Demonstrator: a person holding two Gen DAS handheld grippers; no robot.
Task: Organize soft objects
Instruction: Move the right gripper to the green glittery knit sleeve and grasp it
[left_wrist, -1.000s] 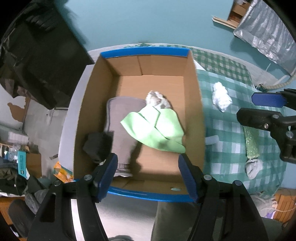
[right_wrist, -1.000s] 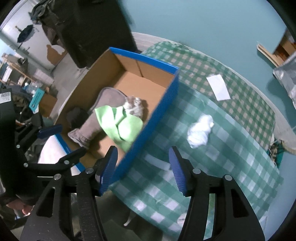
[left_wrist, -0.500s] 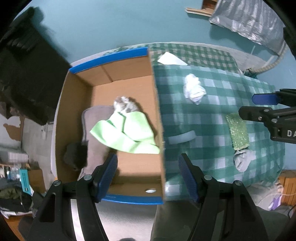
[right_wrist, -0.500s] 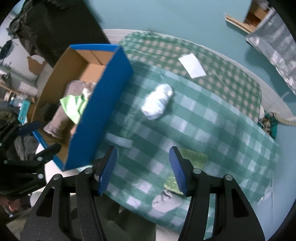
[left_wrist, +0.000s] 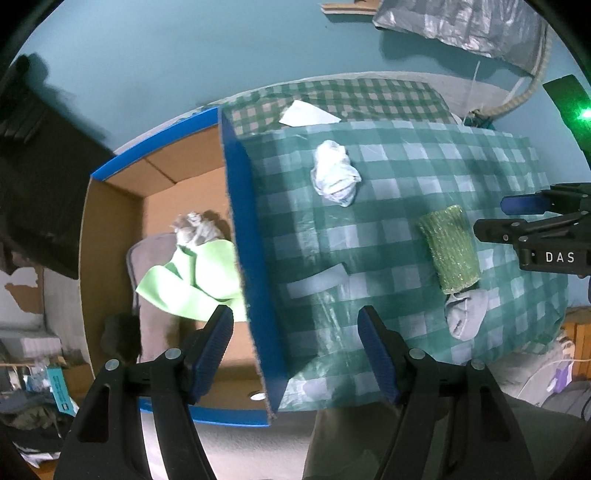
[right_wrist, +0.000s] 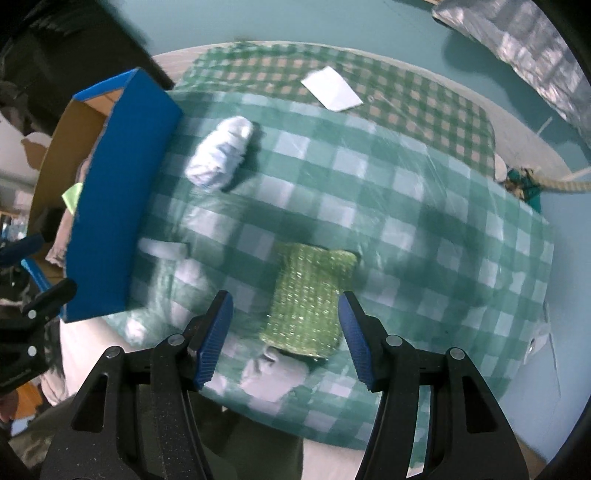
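The blue cardboard box (left_wrist: 255, 280) hides part of the light green cloth (left_wrist: 188, 284) inside it, and the dark lump (left_wrist: 120, 334) in its corner is too blurred to name. The right gripper (right_wrist: 282, 334) hangs above the glittery green knitted sponge (right_wrist: 308, 299), which lies on the green checked tablecloth (right_wrist: 406, 206) between its wide, empty fingers, not touched. The left gripper (left_wrist: 295, 349), also wide and empty, hangs over the box wall. A crumpled white cloth (right_wrist: 219, 153) lies near the box; a grey sock (left_wrist: 465, 317) touches the sponge's end.
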